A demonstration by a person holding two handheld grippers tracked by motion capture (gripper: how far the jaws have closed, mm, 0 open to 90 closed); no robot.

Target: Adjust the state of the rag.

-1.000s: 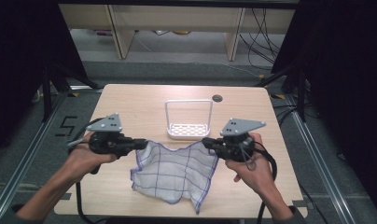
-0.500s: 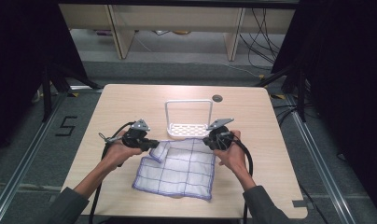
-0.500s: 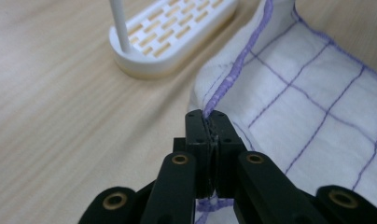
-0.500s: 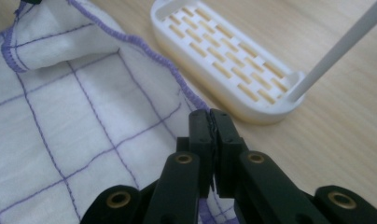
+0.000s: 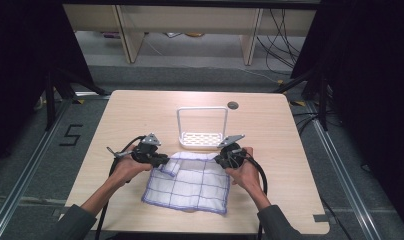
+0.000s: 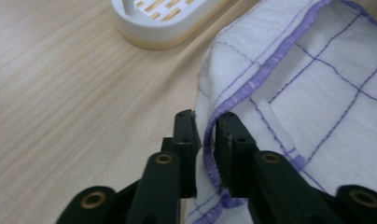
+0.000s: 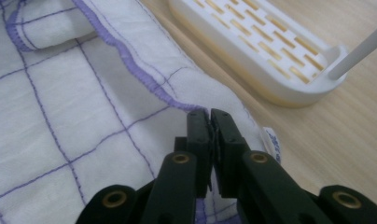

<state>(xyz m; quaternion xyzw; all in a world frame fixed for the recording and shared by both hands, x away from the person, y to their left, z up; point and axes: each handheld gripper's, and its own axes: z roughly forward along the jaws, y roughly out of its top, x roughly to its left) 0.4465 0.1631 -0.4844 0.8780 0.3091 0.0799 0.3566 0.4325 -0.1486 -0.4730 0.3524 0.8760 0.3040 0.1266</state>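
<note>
Looking across from the left, your left gripper (image 5: 162, 161) sits low over the table (image 5: 140, 110) at the cloth's far left corner; its jaws have just been opening and now stand a narrow gap apart, with the purple-stitched hem of the cloth (image 6: 317, 93) standing loosely between them, the pads not pressing it. The cloth (image 5: 192, 182), white with a purple grid, lies spread flat on the near half of the table between your two hands, one small flap folded over near your left gripper. Just beyond its far edge stands the white rack (image 5: 202, 140) with its slotted base and tall hoop handle. At the far right corner, your right gripper (image 5: 221, 159) has its jaws just beginning to ease apart, yet they are nearly together and pinch the cloth's edge (image 7: 144, 84).
</note>
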